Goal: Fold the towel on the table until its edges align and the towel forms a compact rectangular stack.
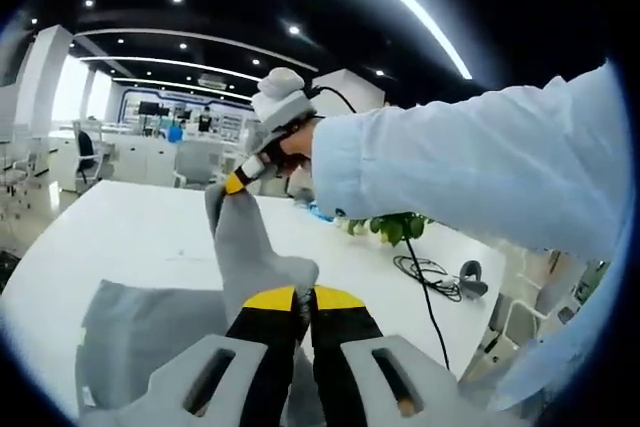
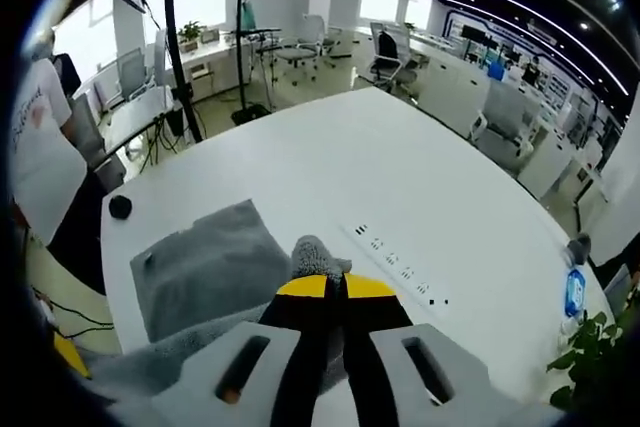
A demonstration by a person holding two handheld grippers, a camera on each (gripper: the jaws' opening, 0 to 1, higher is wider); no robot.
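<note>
Towel (image 1: 150, 332), grey, is held up off the white table (image 1: 120, 237) at two corners, the rest lying flat below, so an edge can be carried over for a fold. Left gripper (image 1: 305, 299) is clamped tight on a bunched corner. Right gripper (image 2: 336, 287) is likewise closed on a gathered corner, and is seen in the left gripper view raised high at the far side, pulling the fabric taut. Fold judged mid-way, edges not yet aligned.
</note>
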